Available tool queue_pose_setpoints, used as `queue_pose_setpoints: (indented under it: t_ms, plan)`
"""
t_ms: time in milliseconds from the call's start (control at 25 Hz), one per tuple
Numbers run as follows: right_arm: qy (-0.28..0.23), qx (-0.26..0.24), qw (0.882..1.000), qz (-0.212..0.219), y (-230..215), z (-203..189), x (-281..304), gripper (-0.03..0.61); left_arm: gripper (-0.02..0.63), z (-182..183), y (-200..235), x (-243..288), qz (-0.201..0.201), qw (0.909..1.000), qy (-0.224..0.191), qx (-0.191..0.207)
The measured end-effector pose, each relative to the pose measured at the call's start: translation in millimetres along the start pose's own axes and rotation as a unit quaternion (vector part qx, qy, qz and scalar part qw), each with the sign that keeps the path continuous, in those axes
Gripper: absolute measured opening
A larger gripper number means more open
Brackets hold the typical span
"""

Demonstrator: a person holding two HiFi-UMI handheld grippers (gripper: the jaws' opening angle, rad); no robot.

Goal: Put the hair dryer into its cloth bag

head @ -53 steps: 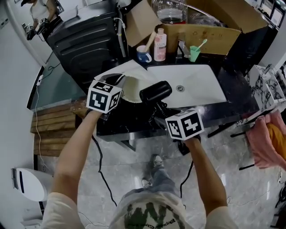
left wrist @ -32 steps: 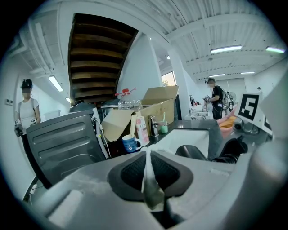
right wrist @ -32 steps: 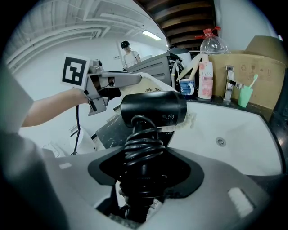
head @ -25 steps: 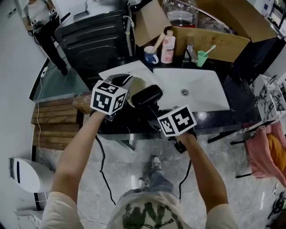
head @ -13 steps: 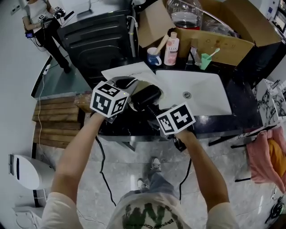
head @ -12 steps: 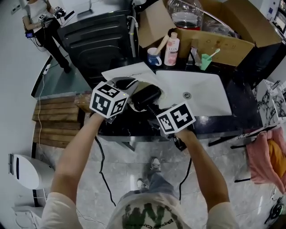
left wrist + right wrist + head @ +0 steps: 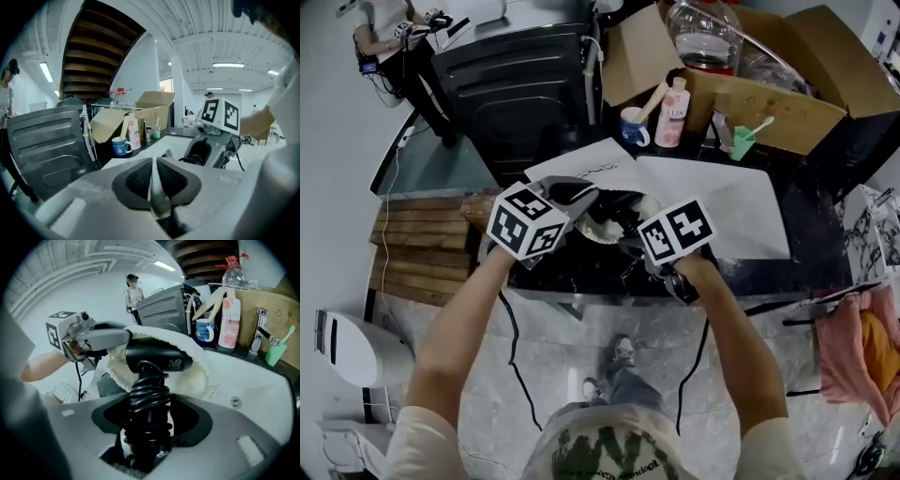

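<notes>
At bag (image 7: 116, 365) mouth: dryer (image 7: 157, 357) (R gripper (image 7: 149, 425))

Counter ahead of me: white sink (image 7: 741, 202) set in a dark top. Behind it, left to right: blue mug (image 7: 633, 128), pink bottle (image 7: 674, 100) just beside it, green cup (image 7: 742, 142) holding a toothbrush. Open cardboard box (image 7: 787, 94) behind those; clear jug (image 7: 703, 33) at its left end. Dark ribbed case (image 7: 511, 84) far left. Wooden boards (image 7: 417, 253) on the floor. Pink cloth (image 7: 853, 347) at right.
</notes>
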State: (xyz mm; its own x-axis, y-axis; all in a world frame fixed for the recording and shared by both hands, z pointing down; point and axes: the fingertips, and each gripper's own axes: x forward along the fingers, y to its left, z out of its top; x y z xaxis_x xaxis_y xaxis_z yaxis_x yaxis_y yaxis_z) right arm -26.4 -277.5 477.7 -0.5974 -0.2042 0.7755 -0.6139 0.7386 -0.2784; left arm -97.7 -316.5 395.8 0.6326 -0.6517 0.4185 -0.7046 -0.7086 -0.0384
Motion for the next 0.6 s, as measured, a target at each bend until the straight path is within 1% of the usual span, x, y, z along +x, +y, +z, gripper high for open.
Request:
queue_pose_setpoints:
  t_ms: [240,440,600]
  plan:
    - [0.005,0.009,1.0,0.005,-8.6,15.4,12.1,0.258,0.034,-1.4,-2.8,-2.8,-0.016,0.9996,-0.012,-0.02]
    - [0.014,0.009,1.0,0.013,-14.6,24.0,25.6,0.258,0.034,-1.7,-2.4,-3.8,-0.018,0.999,-0.021,-0.035]
    - [0.014,0.019,1.0,0.018,-22.2,29.5,33.7,0.258,0.034,-0.3,-7.6,0.8,-0.024,0.9984,-0.029,-0.042]
